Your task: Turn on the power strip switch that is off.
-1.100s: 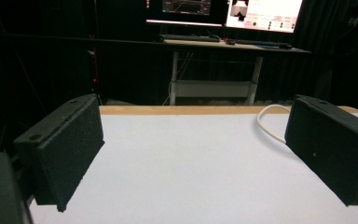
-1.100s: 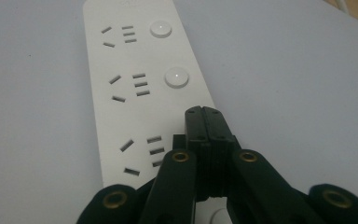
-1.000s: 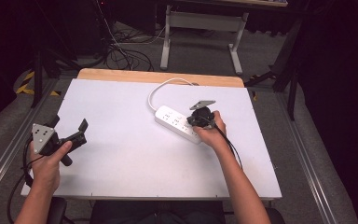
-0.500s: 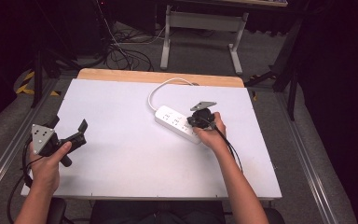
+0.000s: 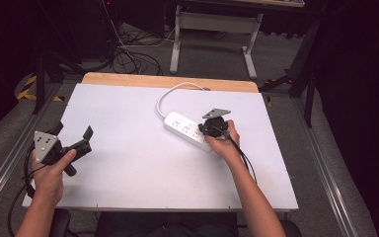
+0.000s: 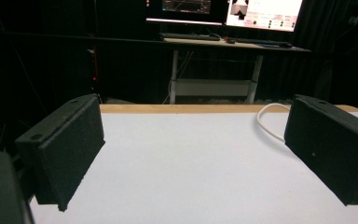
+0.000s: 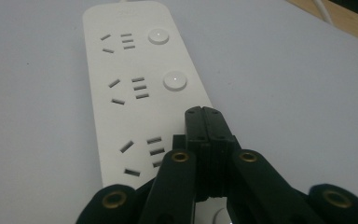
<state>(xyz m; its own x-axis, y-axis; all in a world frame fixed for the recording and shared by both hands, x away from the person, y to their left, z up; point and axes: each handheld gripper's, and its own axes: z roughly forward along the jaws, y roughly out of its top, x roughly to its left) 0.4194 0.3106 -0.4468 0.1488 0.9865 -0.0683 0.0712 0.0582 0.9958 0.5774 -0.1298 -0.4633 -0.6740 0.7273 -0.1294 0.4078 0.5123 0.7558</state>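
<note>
High view, right gripper (image 5: 208,129) unmoved, power strip (image 5: 185,129) unshifted

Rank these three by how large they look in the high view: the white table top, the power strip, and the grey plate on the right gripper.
1. White table top, by far the largest.
2. Power strip.
3. Grey plate on the right gripper, smallest, though it sits nearer the camera.

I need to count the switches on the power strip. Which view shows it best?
The right gripper view: the power strip lies close, sockets and round buttons sharp. The high view shows it small; the left gripper view catches its white cord.
</note>
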